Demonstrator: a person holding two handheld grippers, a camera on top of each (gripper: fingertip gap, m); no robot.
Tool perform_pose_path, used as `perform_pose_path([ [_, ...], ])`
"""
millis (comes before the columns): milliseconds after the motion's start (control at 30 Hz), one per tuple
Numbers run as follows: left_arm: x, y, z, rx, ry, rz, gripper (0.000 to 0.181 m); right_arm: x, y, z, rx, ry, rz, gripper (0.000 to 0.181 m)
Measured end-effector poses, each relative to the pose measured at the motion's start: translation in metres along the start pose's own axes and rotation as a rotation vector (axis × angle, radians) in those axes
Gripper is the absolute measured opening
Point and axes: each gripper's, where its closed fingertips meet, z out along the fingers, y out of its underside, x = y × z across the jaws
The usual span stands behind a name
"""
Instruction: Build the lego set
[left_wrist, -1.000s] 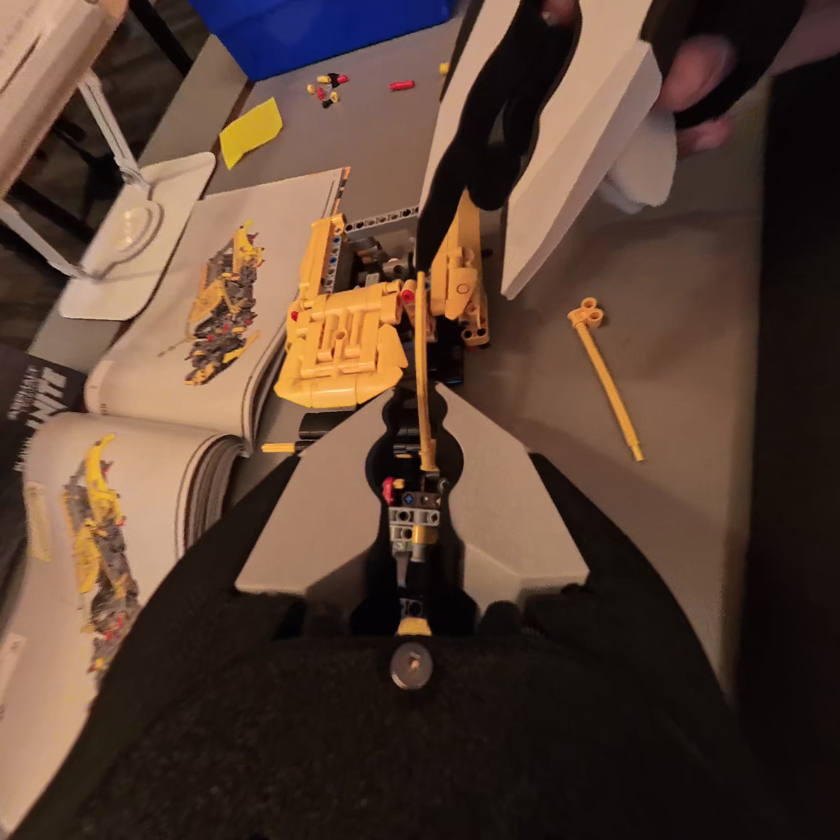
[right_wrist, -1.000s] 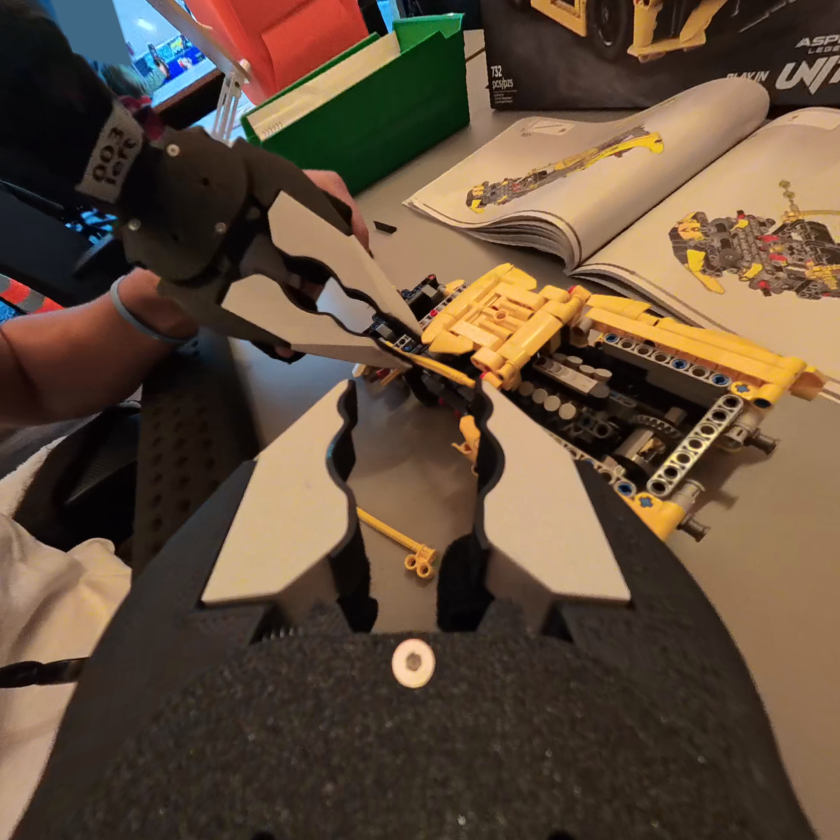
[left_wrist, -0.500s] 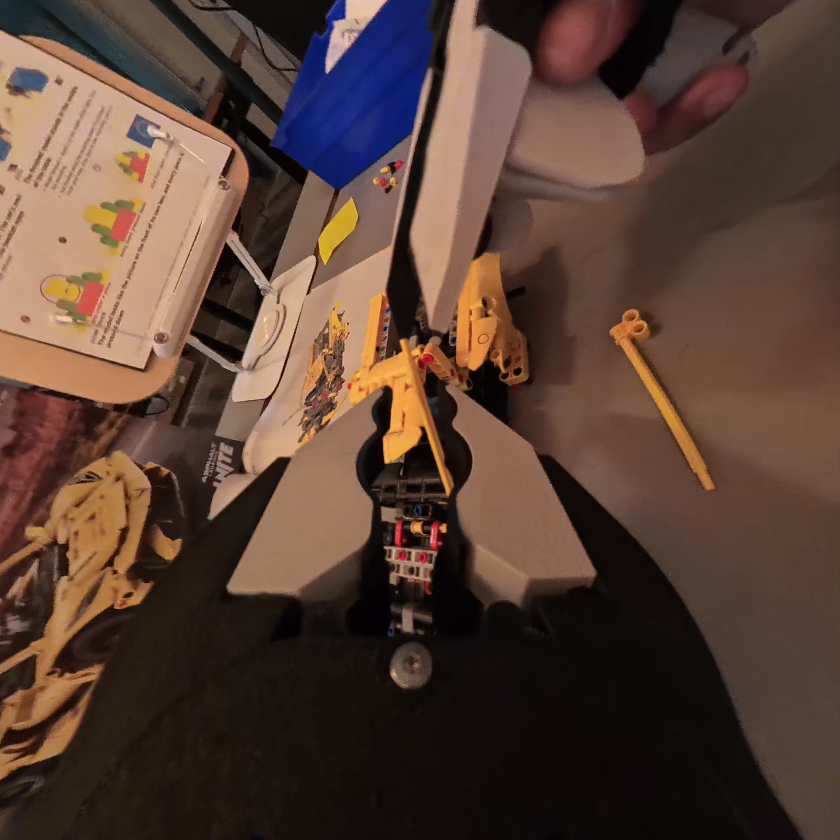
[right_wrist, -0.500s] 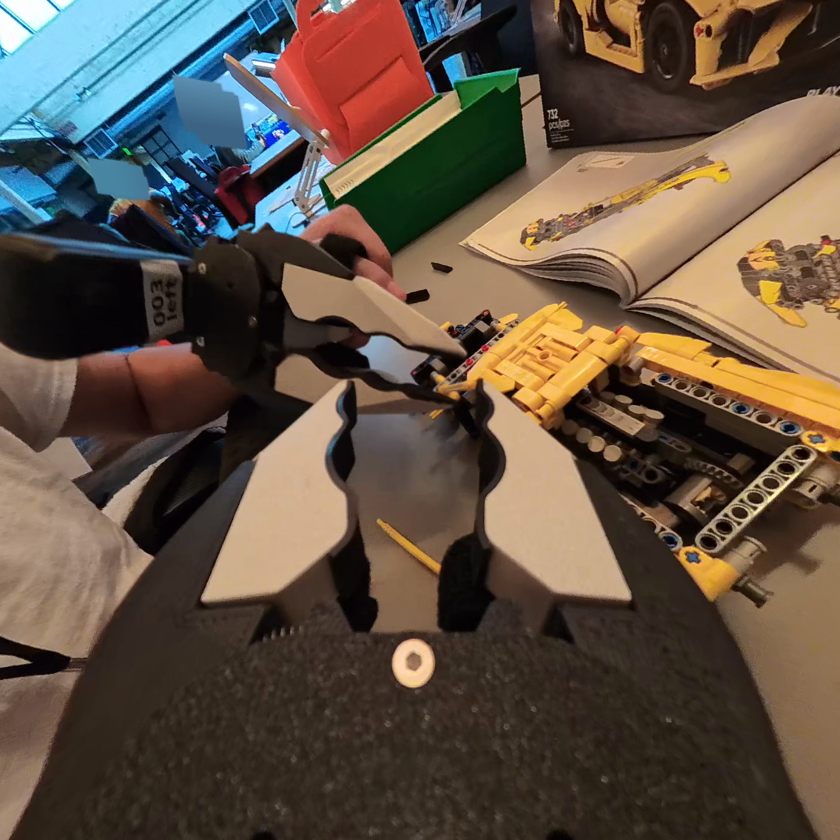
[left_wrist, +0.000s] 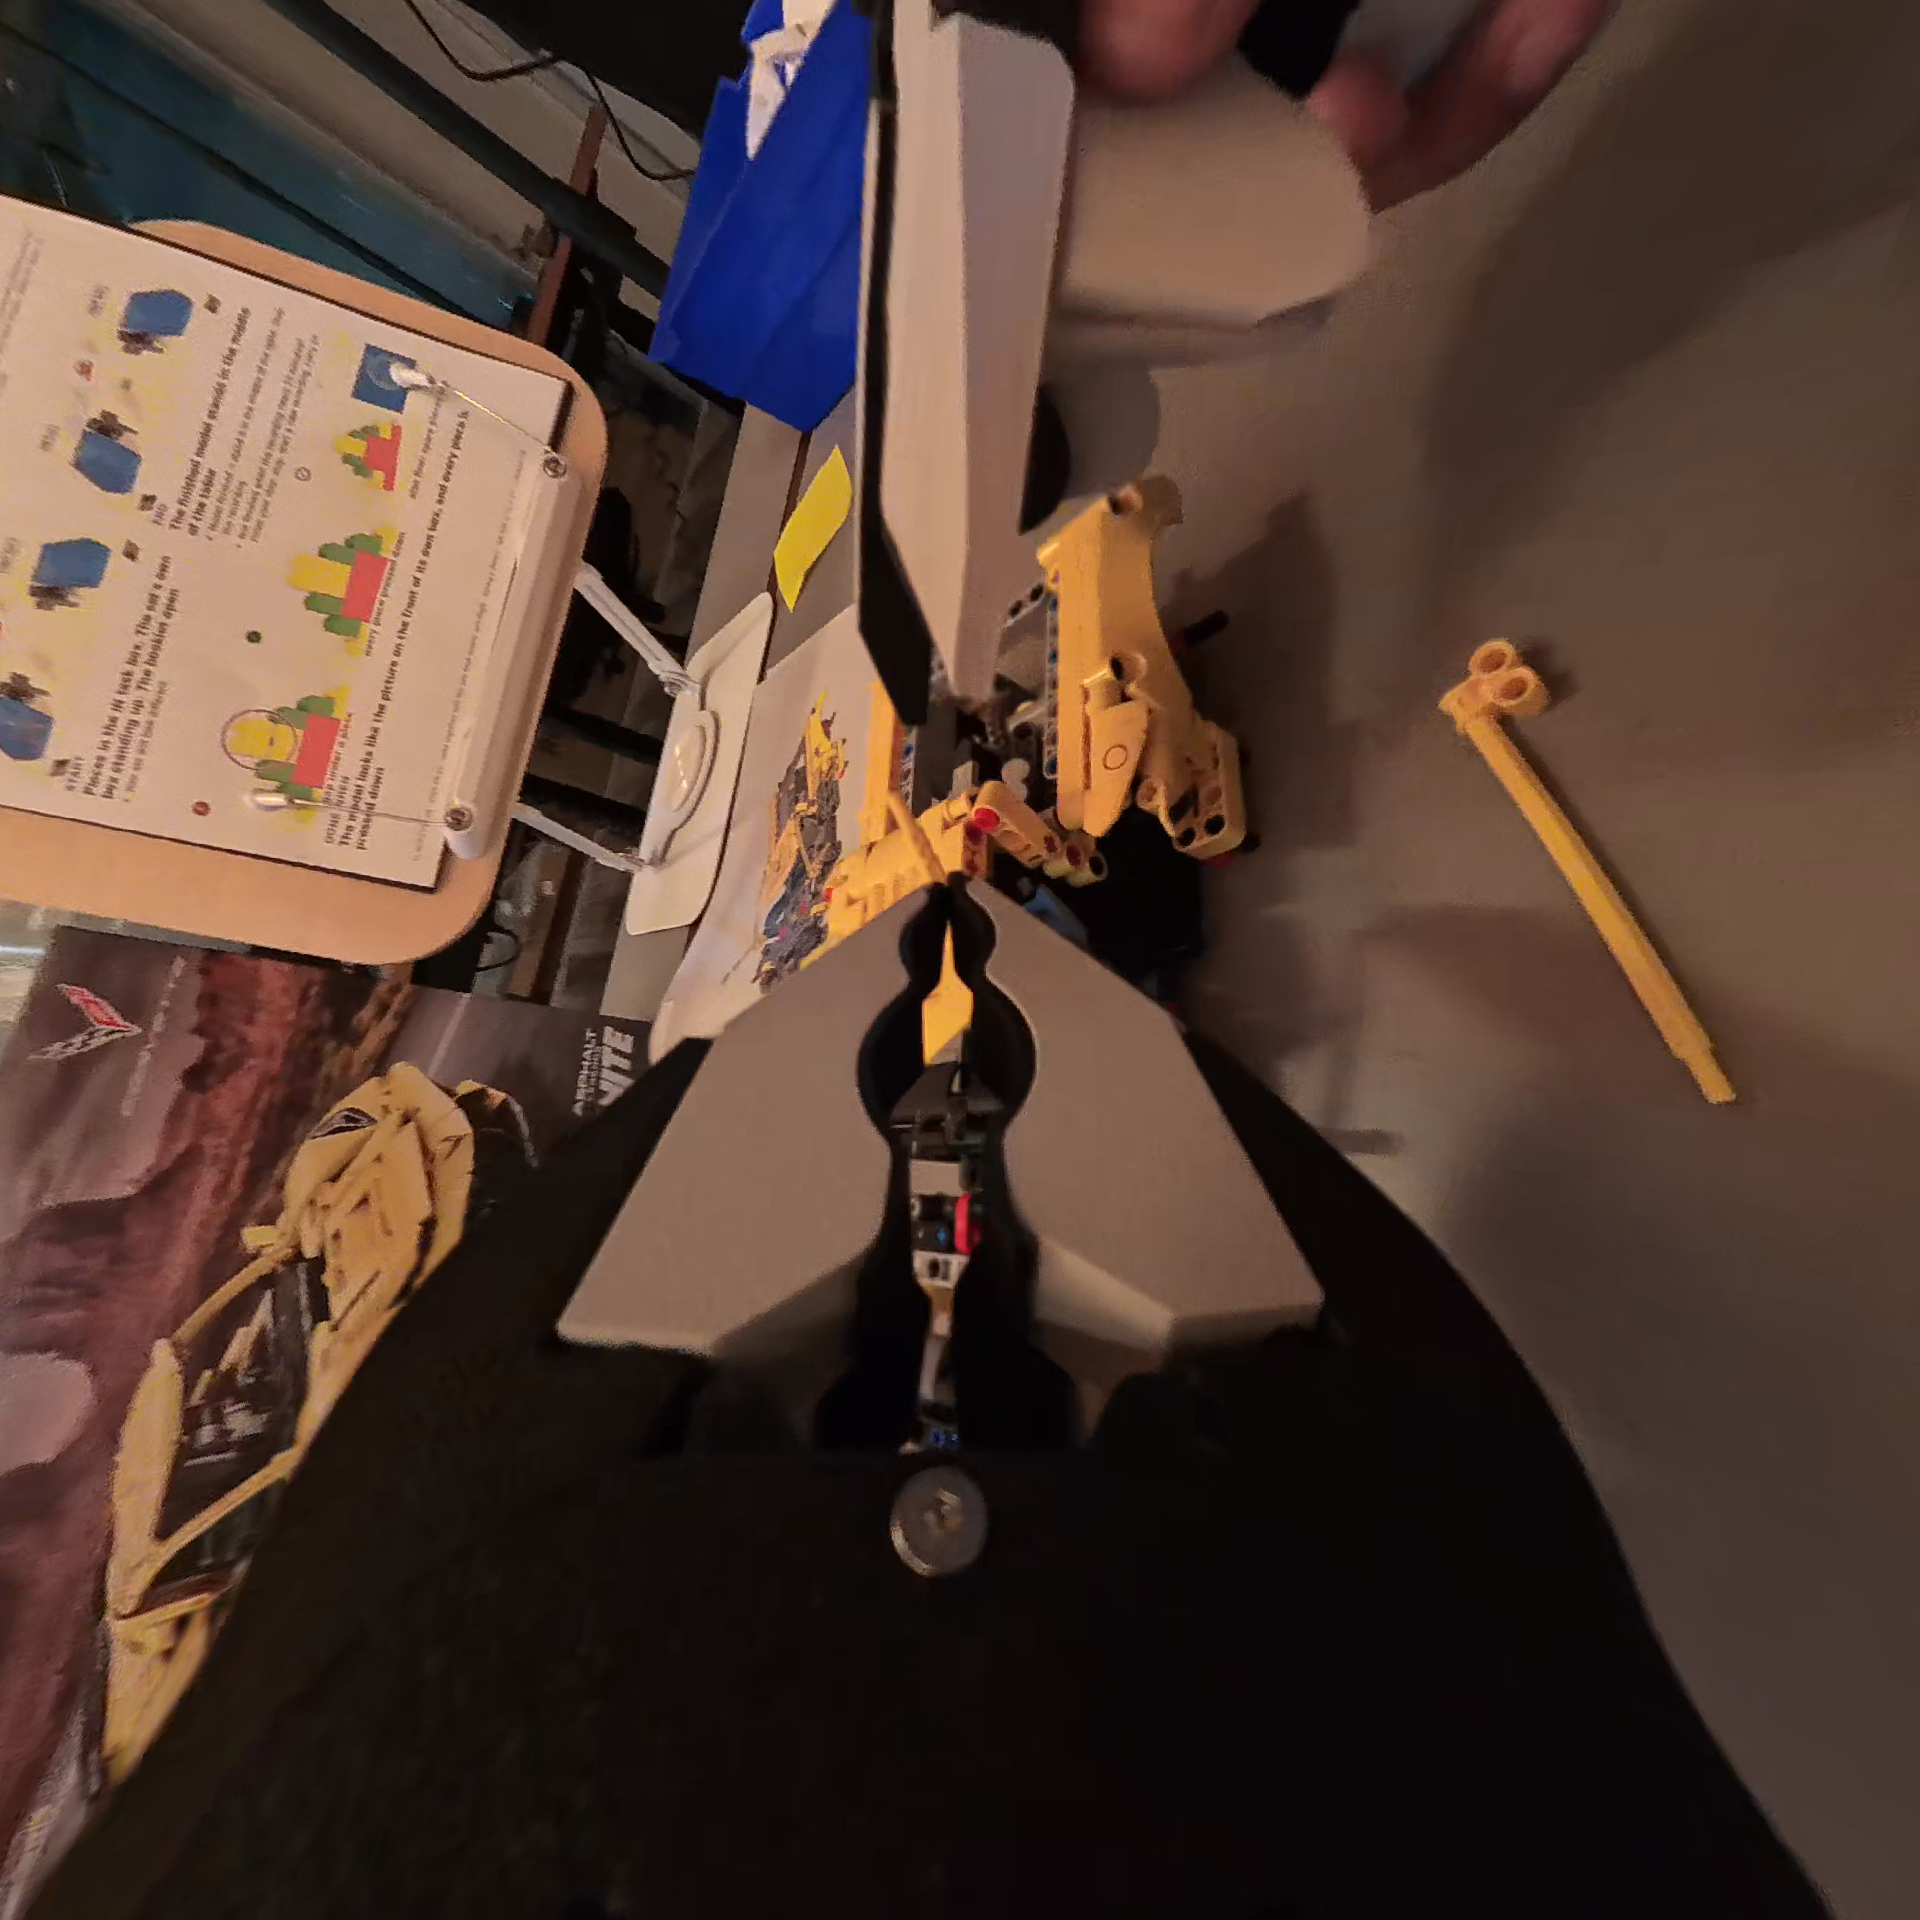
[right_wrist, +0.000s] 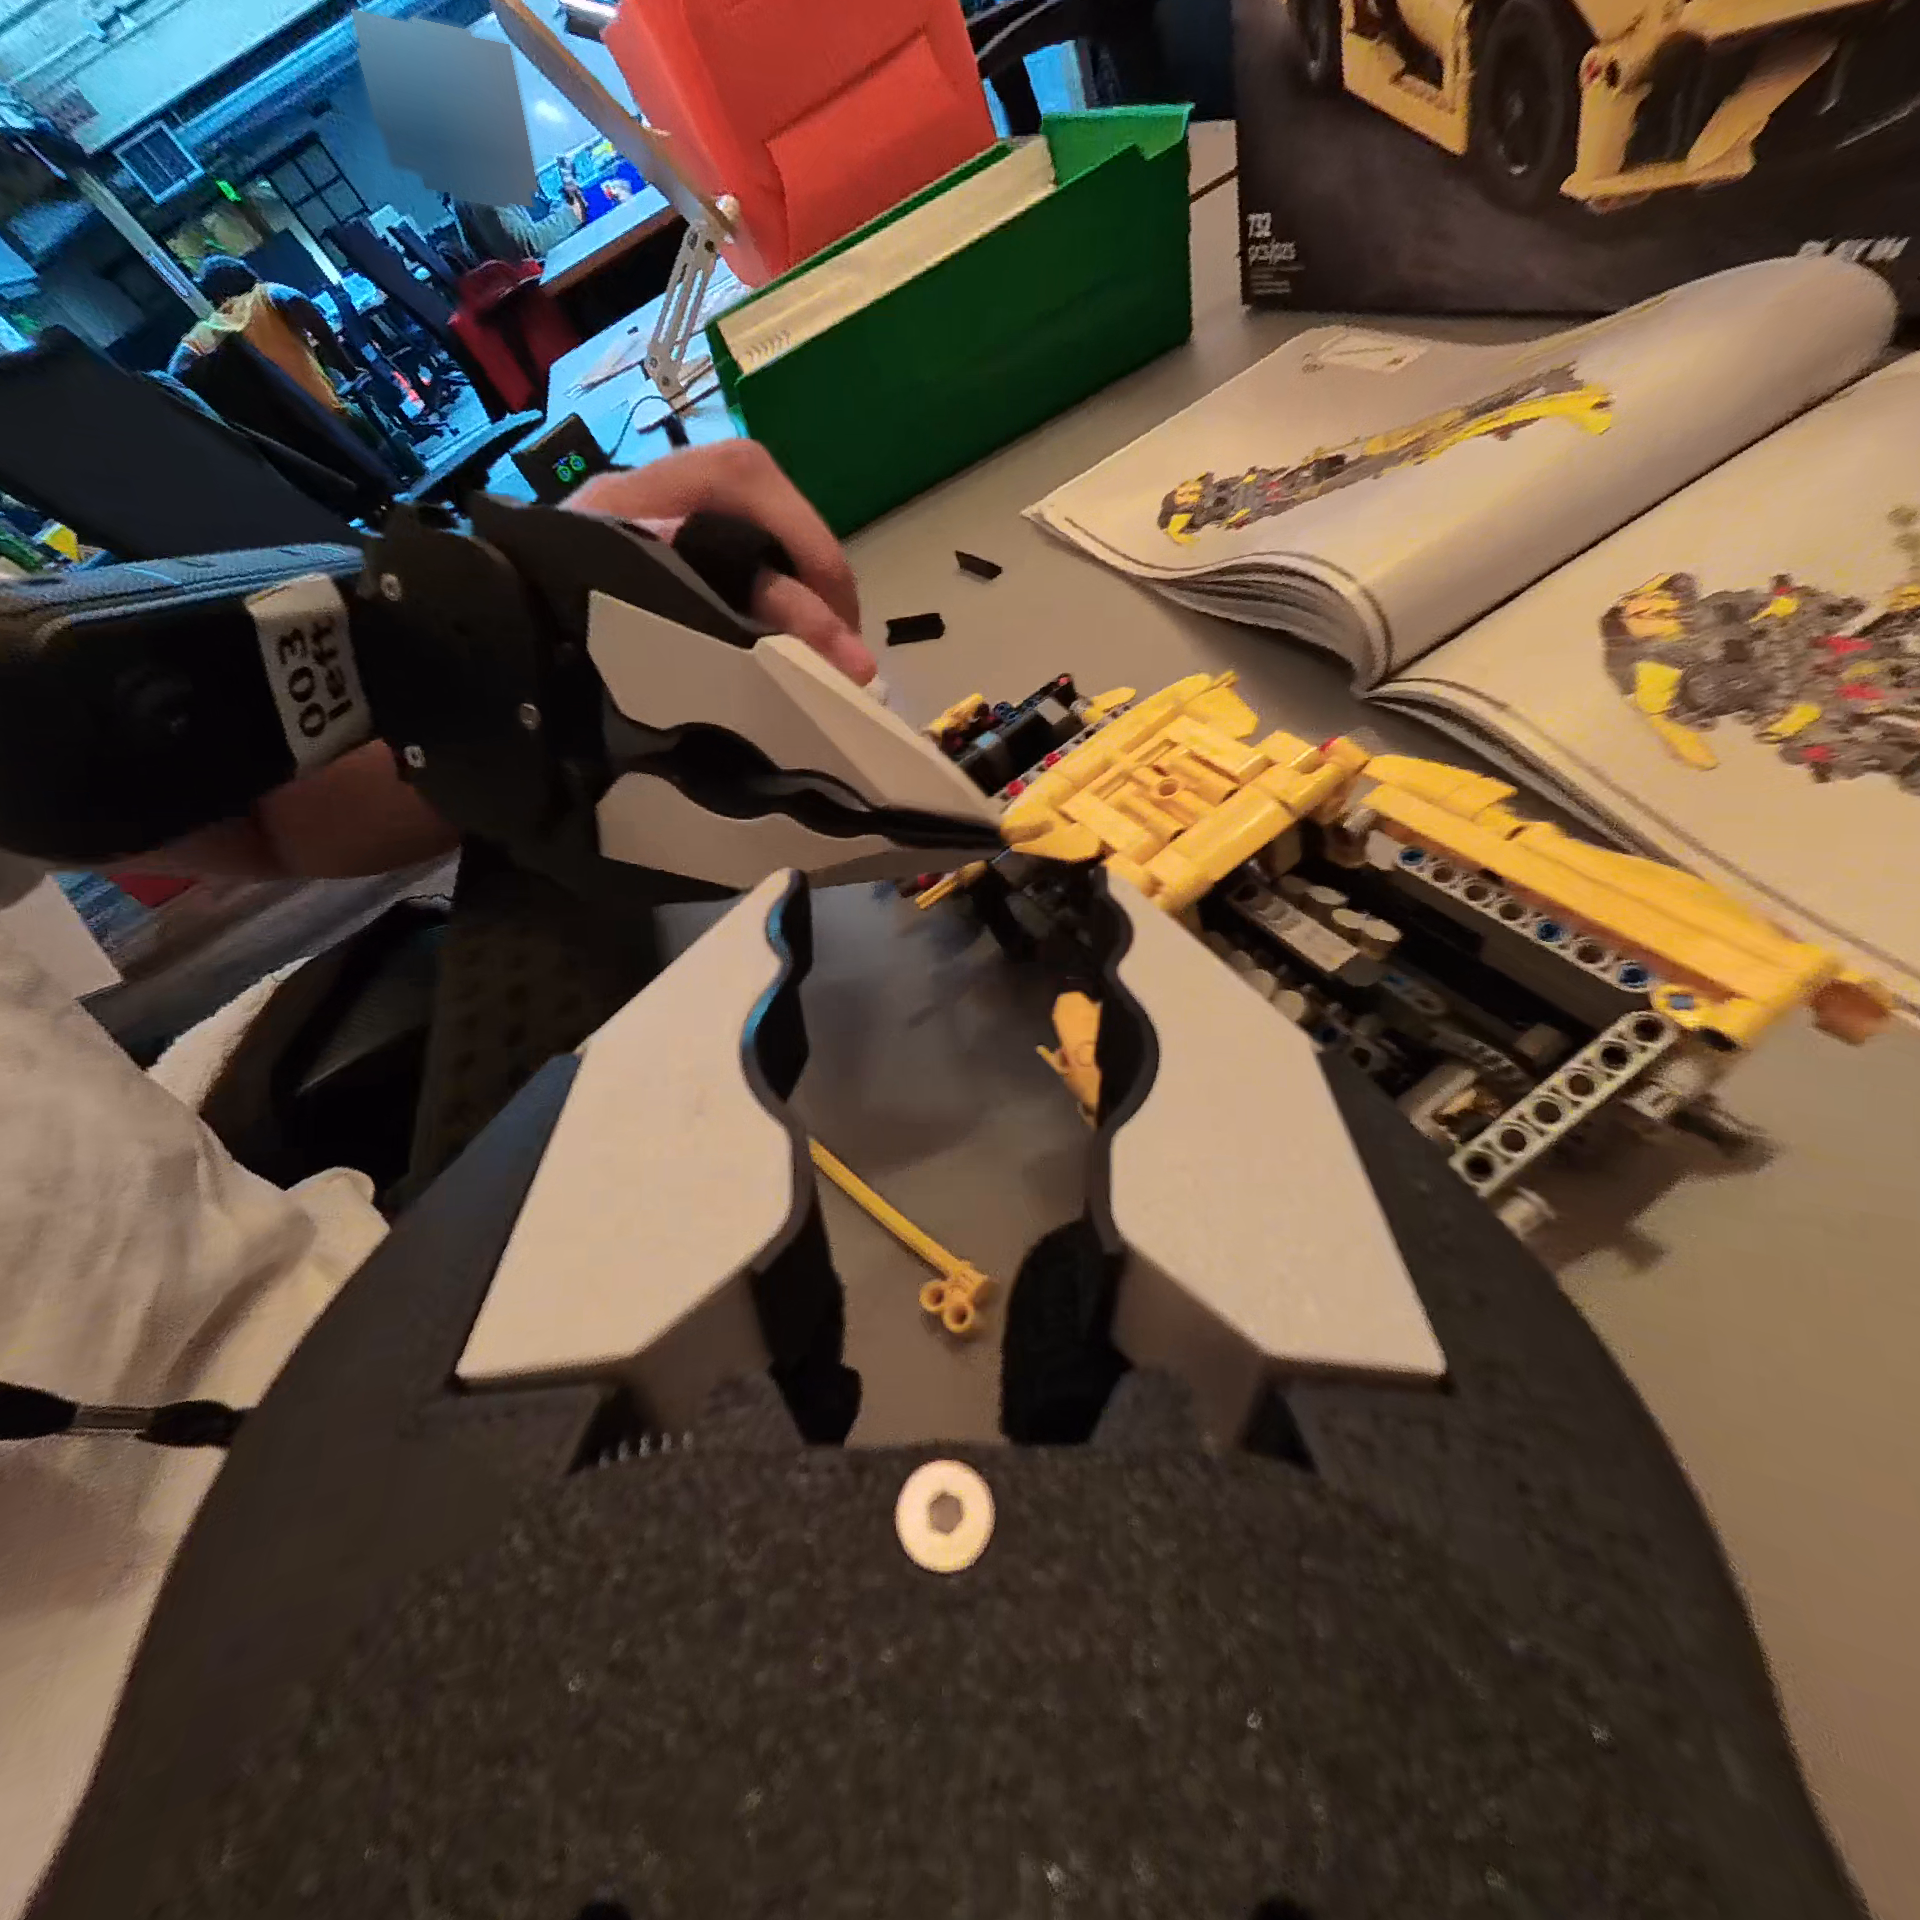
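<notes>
Right wrist view: left gripper (right_wrist: 987, 831) fingers clamped on model (right_wrist: 1299, 852) front; right gripper (right_wrist: 956, 914) fingers apart beside it. Step: steadying model. Next: fetch axle (right_wrist: 894, 1221) near model.

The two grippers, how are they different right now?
The left gripper is pinched shut on the yellow car model; the right gripper is open and holds nothing. The left comes in sideways at the model's end; the right hangs above the loose yellow rod. Both have grey fingers.
</notes>
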Motion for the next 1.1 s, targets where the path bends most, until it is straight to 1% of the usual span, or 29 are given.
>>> perform_pose_path([
  [67, 0.002, 0.000, 0.000, -0.001, 0.010, -0.013, 0.000, 0.005, 0.004, 0.002, -0.042, 0.022, -0.036, 0.052],
  [133, 0.003, -0.001, 0.002, 0.002, 0.005, -0.004, 0.000, 0.011, 0.011, 0.009, -0.083, 0.038, -0.018, 0.045],
  [233, 0.005, 0.000, 0.003, -0.007, 0.002, 0.015, 0.000, 0.000, 0.000, 0.013, 0.015, -0.135, 0.225, 0.033],
  [267, 0.006, 0.000, 0.003, -0.006, 0.007, 0.014, 0.000, 0.000, -0.002, 0.012, 0.039, -0.170, 0.285, 0.029],
  [300, 0.008, 0.002, 0.003, -0.012, 0.017, 0.007, 0.000, 0.005, 0.002, 0.012, 0.025, -0.159, 0.312, 0.025],
  [333, 0.008, 0.004, 0.002, -0.018, 0.020, 0.001, 0.000, 0.013, 0.008, 0.009, 0.002, -0.116, 0.299, 0.024],
  [400, 0.010, 0.007, -0.001, -0.016, 0.033, -0.020, 0.000, 0.023, 0.004, -0.007, 0.050, -0.050, 0.229, 0.018],
  [433, 0.011, 0.008, -0.003, -0.014, 0.045, -0.040, 0.000, 0.027, 0.006, -0.013, 0.041, -0.014, 0.194, 0.017],
  [467, 0.012, 0.006, -0.004, -0.004, 0.050, -0.056, 0.000, 0.032, 0.015, -0.015, -0.016, 0.040, 0.152, 0.019],
  [533, 0.014, 0.001, -0.006, 0.023, 0.067, -0.079, 0.000, 0.032, 0.033, -0.009, -0.127, 0.082, 0.079, 0.026],
  [633, 0.015, -0.002, -0.003, 0.026, 0.087, -0.102, 0.012, 0.027, 0.036, 0.005, -0.161, 0.071, 0.053, 0.028],
  [733, 0.018, 0.005, 0.002, -0.018, 0.097, -0.110, 0.024, 0.027, 0.035, 0.010, -0.175, 0.074, 0.055, 0.030],
  [833, 0.018, 0.011, 0.005, -0.043, 0.067, -0.057, 0.023, 0.027, 0.034, 0.011, -0.184, 0.068, 0.057, 0.030],
  [900, 0.018, 0.011, 0.007, -0.052, 0.048, -0.021, 0.023, 0.024, 0.032, 0.011, -0.162, 0.042, 0.086, 0.031],
  [1000, 0.015, 0.009, 0.010, -0.063, -0.001, 0.054, 0.019, 0.016, 0.025, 0.011, -0.120, -0.006, 0.138, 0.031],
  [1100, 0.013, 0.008, 0.012, -0.069, -0.039, 0.107, 0.012, 0.010, 0.019, 0.011, -0.090, -0.031, 0.144, 0.031],
])
